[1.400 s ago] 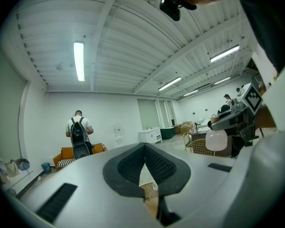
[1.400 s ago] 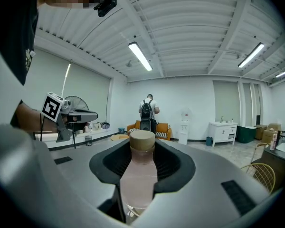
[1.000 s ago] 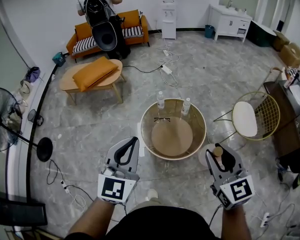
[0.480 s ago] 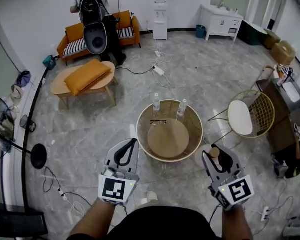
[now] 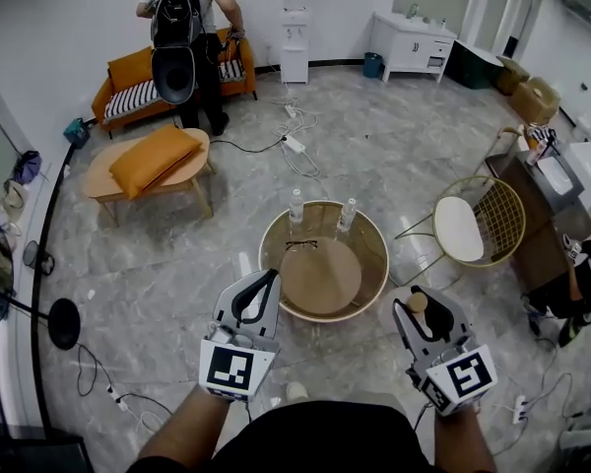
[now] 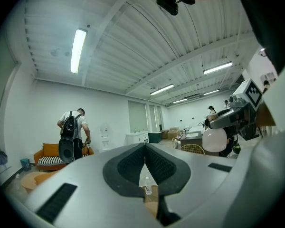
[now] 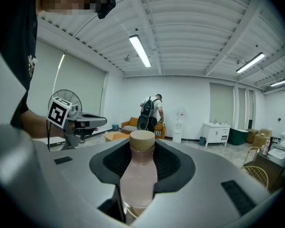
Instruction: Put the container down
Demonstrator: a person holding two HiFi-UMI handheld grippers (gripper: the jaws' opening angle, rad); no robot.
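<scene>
Vertically, cap up, container pinched w/ right gripper fingers; left gripper fingers pressed together.

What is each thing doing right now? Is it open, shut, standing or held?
Left gripper: jaws shut, nothing in them.
Right gripper: jaws shut on the container.
Container: upright, cap on, held.
Two bottles: standing upright on the round table.
Glasses: lying on that table.

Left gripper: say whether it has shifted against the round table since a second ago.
Yes. The left gripper has closed on the round table: its tip, earlier short of the rim, now overlaps the near-left rim.
</scene>
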